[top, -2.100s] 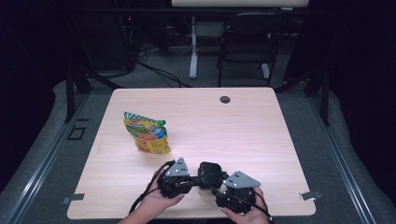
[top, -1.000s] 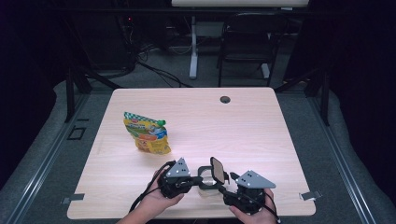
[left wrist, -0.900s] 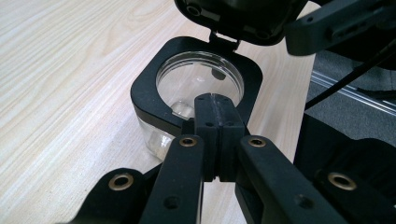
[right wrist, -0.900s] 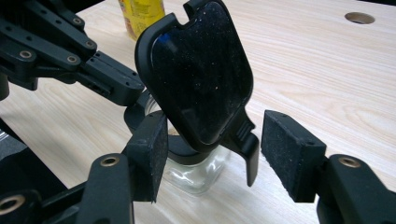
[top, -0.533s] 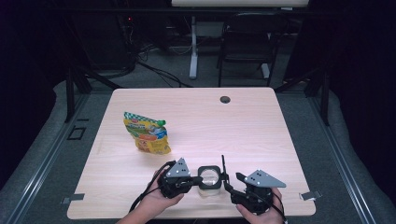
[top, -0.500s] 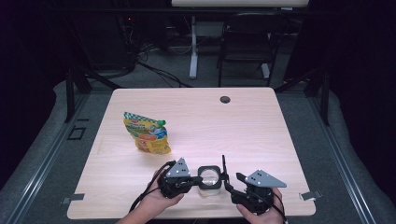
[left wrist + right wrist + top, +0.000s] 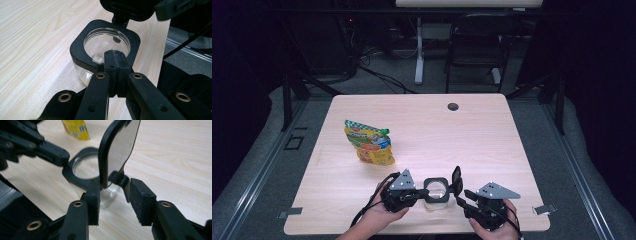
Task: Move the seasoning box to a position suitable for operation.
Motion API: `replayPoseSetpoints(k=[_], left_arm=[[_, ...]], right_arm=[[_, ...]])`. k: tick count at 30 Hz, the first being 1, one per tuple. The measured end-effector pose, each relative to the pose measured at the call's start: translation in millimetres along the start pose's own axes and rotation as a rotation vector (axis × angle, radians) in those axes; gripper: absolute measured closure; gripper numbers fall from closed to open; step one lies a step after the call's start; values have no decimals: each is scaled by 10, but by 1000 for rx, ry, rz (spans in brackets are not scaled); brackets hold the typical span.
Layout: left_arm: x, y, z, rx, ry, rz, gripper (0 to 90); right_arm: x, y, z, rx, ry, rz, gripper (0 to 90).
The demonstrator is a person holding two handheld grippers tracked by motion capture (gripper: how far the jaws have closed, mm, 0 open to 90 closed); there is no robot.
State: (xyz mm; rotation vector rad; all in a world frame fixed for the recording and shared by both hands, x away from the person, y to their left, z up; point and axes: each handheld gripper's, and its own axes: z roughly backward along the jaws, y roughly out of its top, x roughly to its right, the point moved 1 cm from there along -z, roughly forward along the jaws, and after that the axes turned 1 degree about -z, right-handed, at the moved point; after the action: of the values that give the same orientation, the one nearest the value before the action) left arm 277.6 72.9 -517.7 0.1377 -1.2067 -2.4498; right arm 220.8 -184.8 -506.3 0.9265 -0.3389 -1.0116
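At the lower middle of the high view, the left gripper point(image 7: 412, 194) has its jaws fully closed at the black square rim of the clear glass jar point(image 7: 435, 192) on the wooden counter point(image 7: 492, 140). The right gripper point(image 7: 464, 196) has just been closing its jaws around the upright black hinged lid point(image 7: 456, 179), one pad touching. Farther, toward upper left, lies a yellow snack pouch point(image 7: 368, 142).

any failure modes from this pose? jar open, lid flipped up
1. The left tongs pinch only the jar's thin black rim; that narrow hold might slip or tilt the jar.
2. The right tongs have just been closing around the upright lid, near its hinge; squeezing there could strain the hinge.
3. The jar stands near the table's front edge, so a jolt might push it off.
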Motion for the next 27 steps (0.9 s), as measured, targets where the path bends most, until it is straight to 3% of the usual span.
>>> replayPoseSetpoints(k=[3,5,9,13,16,24,27], left_arm=[[0,0,0,0,0,1,900],[-1,0,0,1,-2,4,900],[-8,-3,0,4,-7,13,900],[0,-9,-2,13,-4,14,880],[-8,-12,15,13,9,16,865],[-73,-63,95,13,27,42,828],[-88,-82,126,11,39,42,823]], right_arm=[[-22,-10,-32,-28,-17,22,623],[-27,-20,-65,-9,-13,9,545],[-32,-23,-103,15,6,-12,514],[-69,-12,-156,34,-9,3,509],[-82,2,-177,43,-37,17,591],[-30,29,-185,56,-33,4,733],[1,50,-201,58,-19,3,745]])
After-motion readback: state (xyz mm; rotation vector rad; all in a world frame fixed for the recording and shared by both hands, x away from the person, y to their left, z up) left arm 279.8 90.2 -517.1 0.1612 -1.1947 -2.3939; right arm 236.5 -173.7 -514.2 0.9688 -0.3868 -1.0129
